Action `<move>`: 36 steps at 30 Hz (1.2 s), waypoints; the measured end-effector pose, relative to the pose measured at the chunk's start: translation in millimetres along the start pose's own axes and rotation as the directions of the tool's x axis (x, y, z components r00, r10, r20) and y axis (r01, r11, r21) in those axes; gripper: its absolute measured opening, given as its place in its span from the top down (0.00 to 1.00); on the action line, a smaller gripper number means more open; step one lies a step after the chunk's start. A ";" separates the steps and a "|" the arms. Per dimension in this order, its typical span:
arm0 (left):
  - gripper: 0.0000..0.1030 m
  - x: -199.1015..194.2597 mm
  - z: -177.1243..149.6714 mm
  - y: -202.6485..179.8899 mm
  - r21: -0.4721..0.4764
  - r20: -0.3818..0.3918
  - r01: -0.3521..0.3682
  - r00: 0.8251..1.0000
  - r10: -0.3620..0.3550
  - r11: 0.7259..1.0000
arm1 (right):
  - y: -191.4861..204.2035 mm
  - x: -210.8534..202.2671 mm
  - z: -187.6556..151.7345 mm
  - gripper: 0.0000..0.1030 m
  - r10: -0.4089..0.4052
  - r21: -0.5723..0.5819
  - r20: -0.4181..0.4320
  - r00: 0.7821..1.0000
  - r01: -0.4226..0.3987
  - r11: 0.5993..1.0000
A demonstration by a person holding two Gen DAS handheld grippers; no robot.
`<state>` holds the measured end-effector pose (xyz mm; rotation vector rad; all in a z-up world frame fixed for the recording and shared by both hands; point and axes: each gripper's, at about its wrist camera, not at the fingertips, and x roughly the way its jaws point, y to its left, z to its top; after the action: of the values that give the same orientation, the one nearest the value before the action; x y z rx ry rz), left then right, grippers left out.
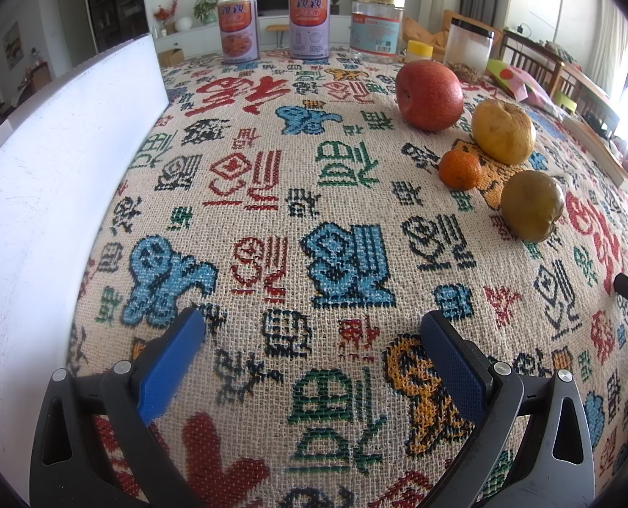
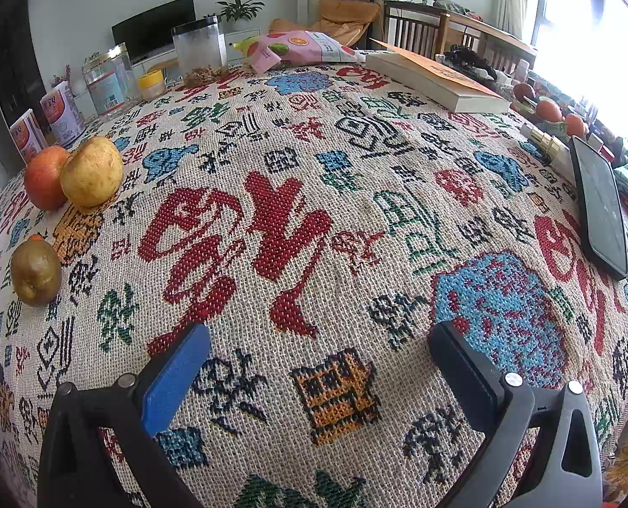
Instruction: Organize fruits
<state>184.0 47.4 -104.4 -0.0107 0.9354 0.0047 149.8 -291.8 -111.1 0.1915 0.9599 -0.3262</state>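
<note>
**Fruit lined up on a woven cloth, both grippers empty**

Coarse woven tablecloth (image 1: 297, 194) fills both views, cream with stitched red, blue, green and orange characters, its weave rough and knobbly. A smooth white board (image 1: 60, 178) stands upright along the left of the left wrist frame, walling off that side. In the right wrist view a thick paperback book (image 2: 436, 78) lies flat in the upper right, and a glossy black phone (image 2: 601, 207) lies at the right edge. Cylindrical cans and clear plastic jars (image 1: 377, 27) line the far edge at the top of the left wrist frame.

The fruit sits in the upper right of the left wrist frame, in a loose row: a round red apple (image 1: 429, 95) farthest, a lumpy yellow pear (image 1: 503, 131) just beside it, a brownish-green pear (image 1: 532, 205) nearest, and a small dimpled tangerine (image 1: 460, 168) between the two pears, to their left. In the right wrist view the same fruit lies along the left edge.

Bare cloth spreads wide across the centre of both frames.

The left gripper (image 1: 312, 326) has its blue-padded fingers spread wide over bare cloth, holding nothing. The right gripper (image 2: 319, 338) is likewise spread wide and empty.
</note>
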 end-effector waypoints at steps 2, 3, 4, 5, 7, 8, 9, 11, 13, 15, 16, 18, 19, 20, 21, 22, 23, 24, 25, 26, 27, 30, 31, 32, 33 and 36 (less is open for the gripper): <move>0.01 0.0 0.0 0.0 0.000 0.000 0.000 1.000 0.000 1.000 | -0.1 -0.1 0.0 0.00 0.000 0.000 0.000 1.000 0.000 1.000; 0.01 -0.1 0.2 -0.1 0.000 -0.001 0.001 1.000 -0.001 1.000 | -0.2 -0.1 -0.1 0.00 0.000 0.000 0.000 1.000 0.000 1.000; 0.01 0.1 1.8 -0.7 0.002 -0.008 0.002 1.000 -0.002 1.000 | -0.3 -0.1 -0.2 0.00 0.000 0.000 0.000 1.000 0.000 1.000; 0.02 2.0 8.2 -1.4 -0.002 -0.026 0.020 0.999 -0.020 1.000 | -0.4 -0.2 -0.3 0.00 0.001 0.000 0.000 1.000 -0.001 1.000; 0.02 1.3 28.7 -3.1 -0.033 -0.037 0.090 0.995 -0.091 0.995 | 0.1 0.1 0.0 0.00 0.000 0.000 0.000 1.000 0.000 1.000; 0.02 -1.5 42.6 -4.4 -0.053 -0.022 0.116 0.993 -0.117 0.992 | -0.3 0.0 -0.3 0.00 0.000 -0.001 0.000 1.000 0.000 1.000; 0.02 -5.4 59.2 -6.9 -0.070 0.005 0.137 0.991 -0.137 0.988 | -0.1 0.1 -0.2 0.00 0.000 0.000 0.000 1.000 0.000 1.000; 0.02 -8.8 93.7 -15.5 -0.081 0.048 0.175 0.984 -0.172 0.981 | 0.0 0.2 -0.1 0.00 0.000 0.000 0.000 1.000 0.000 1.000; 0.02 0.3 128.1 -30.7 -0.060 0.028 0.202 0.979 -0.200 0.978 | -0.2 0.1 -0.2 0.00 0.001 0.000 0.000 1.000 -0.001 1.000; 0.02 15.4 154.6 -47.8 -0.034 -0.006 0.213 0.977 -0.214 0.976 | 0.1 0.2 0.0 0.00 0.001 0.000 0.000 1.000 -0.001 1.000; 0.02 23.0 164.4 -56.6 -0.019 -0.014 0.202 0.979 -0.202 0.979 | 0.1 0.2 0.0 0.00 0.001 0.000 0.000 1.000 -0.001 1.000; 0.02 38.2 178.5 -73.7 0.027 -0.026 0.166 0.986 -0.165 0.986 | 0.2 0.2 0.0 0.00 0.001 -0.001 0.000 1.000 -0.001 1.000; 0.02 47.6 183.7 -81.3 0.048 -0.040 0.157 0.987 -0.155 0.987 | 0.1 0.2 0.0 0.00 0.001 -0.001 0.000 1.000 -0.001 1.000; 0.02 57.8 187.6 -86.0 0.054 -0.060 0.146 0.988 -0.143 0.988 | -0.3 0.0 -0.2 0.00 0.001 -0.001 0.000 1.000 -0.001 1.000; 0.02 68.4 190.7 -87.7 0.044 -0.082 0.132 0.988 -0.128 0.990 | 0.1 0.2 0.0 0.00 0.001 -0.001 0.000 1.000 -0.001 1.000; 0.02 77.9 191.6 -86.6 0.023 -0.105 0.121 0.987 -0.118 0.992 | 0.2 0.1 0.0 0.00 0.001 -0.001 0.000 1.000 -0.001 1.000; 0.03 86.4 191.3 -84.3 -0.005 -0.128 0.117 0.985 -0.116 0.993 | 0.1 0.1 -0.1 0.00 0.001 -0.001 0.000 1.000 -0.001 1.000; 0.04 93.0 190.4 -80.7 -0.035 -0.147 0.120 0.981 -0.124 0.992 | 0.0 0.0 -0.1 0.00 0.001 -0.001 0.000 1.000 -0.001 1.000; 0.14 96.7 189.2 -76.1 -0.062 -0.155 0.131 0.978 -0.139 0.989 | 0.2 0.1 0.0 0.00 0.001 -0.001 0.000 1.000 -0.001 1.000; 0.36 97.8 186.7 -70.0 -0.098 -0.151 0.200 0.965 -0.213 0.975 | 0.1 0.0 -0.1 0.00 0.001 -0.001 0.000 1.000 -0.001 1.000; 0.39 97.1 185.9 -64.0 -0.132 -0.149 0.248 0.952 -0.266 0.960 | 0.0 0.0 -0.1 0.00 0.001 -0.001 0.000 1.000 -0.001 1.000; 0.40 87.7 177.2 -48.9 -0.151 -0.140 0.240 0.955 -0.262 0.959 | 0.3 0.0 0.0 0.00 0.001 -0.001 0.000 1.000 -0.001 1.000; 0.40 82.6 172.0 -42.5 -0.152 -0.138 0.244 0.954 -0.265 0.958 | 0.2 0.0 -0.1 0.00 0.001 -0.001 0.000 1.000 -0.001 1.000; 0.40 76.8 165.8 -35.1 -0.161 -0.139 0.247 0.953 -0.270 0.956 | 0.1 -0.1 -0.1 0.00 0.001 0.000 0.000 1.000 -0.001 1.000; 0.40 69.3 158.4 -26.1 -0.174 -0.140 0.253 0.950 -0.278 0.952 | 0.2 -0.1 0.0 0.00 0.001 -0.001 0.000 1.000 -0.001 1.000; 0.40 39.3 130.5 4.0 -0.205 -0.122 0.297 0.938 -0.326 0.932 | 0.2 -0.1 0.0 0.00 0.002 -0.001 0.000 1.000 -0.002 1.000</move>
<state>312.3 52.8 -58.6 -0.3367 1.0772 -0.2080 149.8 -291.6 -110.9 0.1915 0.9600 -0.3241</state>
